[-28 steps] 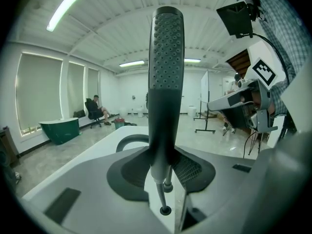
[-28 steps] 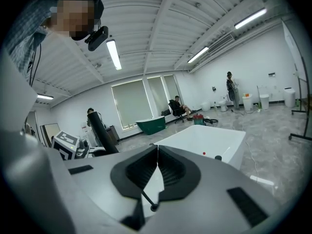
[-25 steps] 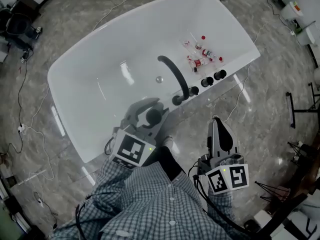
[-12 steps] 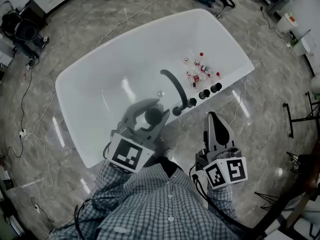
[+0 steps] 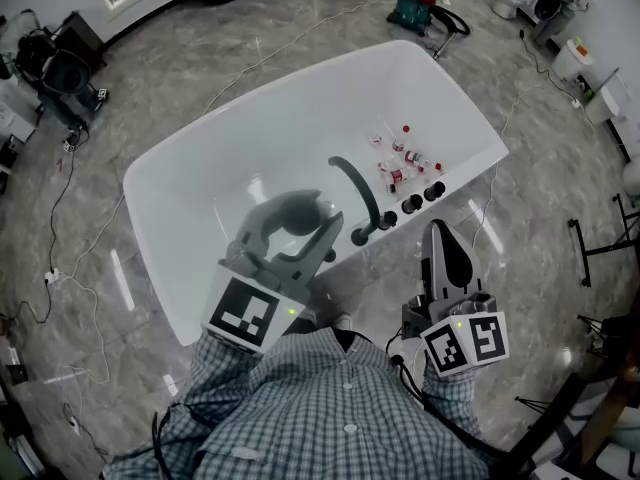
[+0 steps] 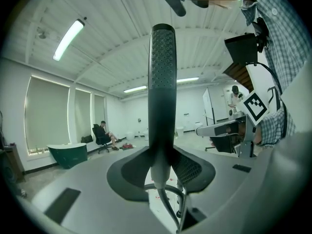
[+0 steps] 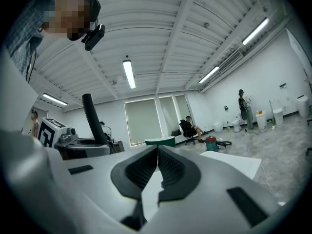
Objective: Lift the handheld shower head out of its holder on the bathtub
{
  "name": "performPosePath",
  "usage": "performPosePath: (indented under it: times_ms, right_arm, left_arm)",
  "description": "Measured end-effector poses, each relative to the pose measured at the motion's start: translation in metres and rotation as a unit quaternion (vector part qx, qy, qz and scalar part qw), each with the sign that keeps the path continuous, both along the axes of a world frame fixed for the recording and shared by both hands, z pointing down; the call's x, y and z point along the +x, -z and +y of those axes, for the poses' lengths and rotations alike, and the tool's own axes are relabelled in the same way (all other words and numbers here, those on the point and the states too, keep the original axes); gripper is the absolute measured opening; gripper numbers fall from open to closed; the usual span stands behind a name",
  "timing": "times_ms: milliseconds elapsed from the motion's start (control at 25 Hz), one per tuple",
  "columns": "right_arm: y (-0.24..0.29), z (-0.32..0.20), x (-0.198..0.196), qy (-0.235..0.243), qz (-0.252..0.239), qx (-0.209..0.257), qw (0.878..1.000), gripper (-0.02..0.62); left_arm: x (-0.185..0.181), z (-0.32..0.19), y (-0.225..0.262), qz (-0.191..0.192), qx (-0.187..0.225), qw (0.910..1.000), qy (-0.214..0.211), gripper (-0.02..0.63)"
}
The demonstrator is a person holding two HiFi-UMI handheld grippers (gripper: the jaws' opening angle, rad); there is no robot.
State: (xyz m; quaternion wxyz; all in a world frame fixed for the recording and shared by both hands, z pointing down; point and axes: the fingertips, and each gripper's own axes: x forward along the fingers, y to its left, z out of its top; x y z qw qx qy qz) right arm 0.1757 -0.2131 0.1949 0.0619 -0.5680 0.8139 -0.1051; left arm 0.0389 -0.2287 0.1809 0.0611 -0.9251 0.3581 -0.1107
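Right gripper (image 5: 441, 240) hovering over the floor (image 5: 540, 218), jaws pressed together, nothing between them. Left gripper (image 5: 298, 220) clamping the shower head (image 6: 162, 82), which is standing upright over the bathtub (image 5: 170, 173) near rim, hose (image 6: 168, 209) trailing below. Beyond, black spout (image 5: 356, 184) arching over the basin; small bottles (image 5: 400, 164) lying inside the tub.

Glossy, smooth white bathtub (image 5: 280, 118), acrylic or enamel by the look. The floor (image 5: 200, 38) was polished veined stone, reflective. The shower head (image 6: 162, 82) was matt dark plastic, dimpled face. The left gripper (image 6: 161, 165) was matt grey plastic, with black ribbed pads (image 6: 192, 168). The shirt (image 5: 320, 418) was checked woven cloth.
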Motion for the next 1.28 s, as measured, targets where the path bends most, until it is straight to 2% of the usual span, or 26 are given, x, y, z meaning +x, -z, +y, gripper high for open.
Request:
performPosePath:
  times_ms: [160,360,440,720,1280]
  right_arm:
    - [0.016,-0.001,0.002,-0.004,0.003,0.017,1.0,0.018]
    - [0.029,-0.005,-0.003,0.002,0.017,0.035,0.999,0.018]
    - [0.038,-0.007,-0.006,0.005,0.023,0.043,0.999,0.018]
    - [0.049,-0.003,-0.005,0.001,0.042,0.063,0.997,0.017]
    - [0.047,-0.001,-0.01,0.001,0.054,0.057,0.997,0.017]
  left_arm:
    - [-0.008,-0.002,0.026,0.005,0.031,0.9994,0.011,0.13]
    - [-0.02,-0.007,0.054,0.06,0.033,0.9973,0.027,0.13]
    - [-0.025,-0.009,0.063,0.068,0.035,0.9966,0.03,0.13]
    - [-0.029,-0.009,0.066,0.069,0.044,0.9959,0.037,0.13]
    - [-0.031,-0.008,0.065,0.072,0.043,0.996,0.033,0.132]
